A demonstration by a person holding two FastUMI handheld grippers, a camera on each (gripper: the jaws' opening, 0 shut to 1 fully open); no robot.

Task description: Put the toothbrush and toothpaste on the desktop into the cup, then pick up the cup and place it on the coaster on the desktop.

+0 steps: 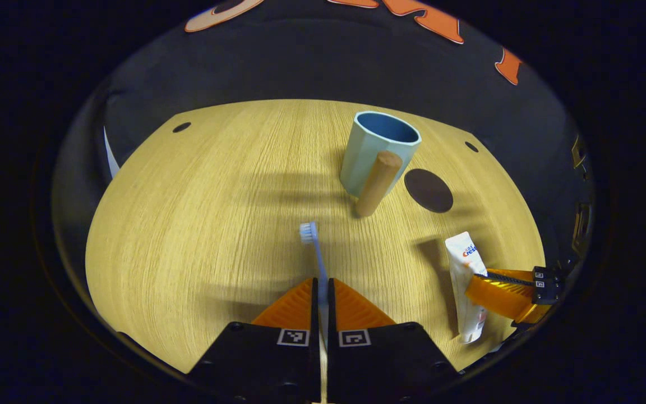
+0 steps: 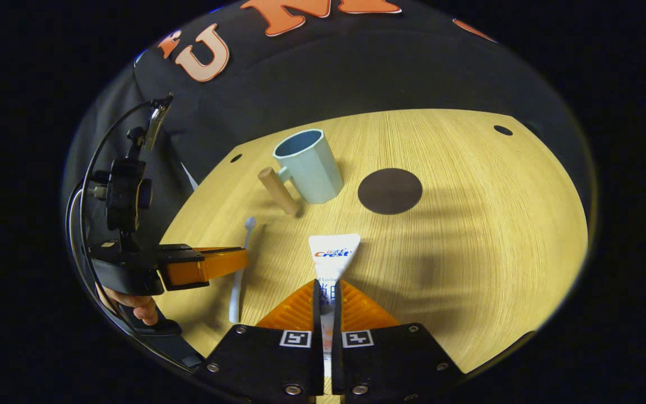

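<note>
A pale blue cup [image 1: 376,151] [image 2: 307,165] with a wooden peg handle [image 1: 378,183] [image 2: 278,191] stands upright at the far side of the wooden desktop [image 1: 199,224]. Just right of it lies a dark round coaster [image 1: 428,190] [image 2: 390,191]. My left gripper [image 1: 323,283] is shut on the blue toothbrush [image 1: 314,247], whose white bristle head points toward the cup. My right gripper [image 2: 327,286] is shut on the white toothpaste tube [image 2: 332,255], flat end forward. In the right gripper view the left gripper [image 2: 241,262] holds the toothbrush [image 2: 240,275] low over the desk; the left gripper view shows the right gripper [image 1: 488,278] on the tube [image 1: 465,280].
Small dark holes [image 1: 181,127] [image 1: 471,146] [image 2: 503,130] mark the desktop's far corners. The black cloth wall rises right behind the desk. A hand [image 2: 132,306] holds the left gripper at the desk's left edge. Bare wood [image 2: 497,241] spreads to the right of the coaster.
</note>
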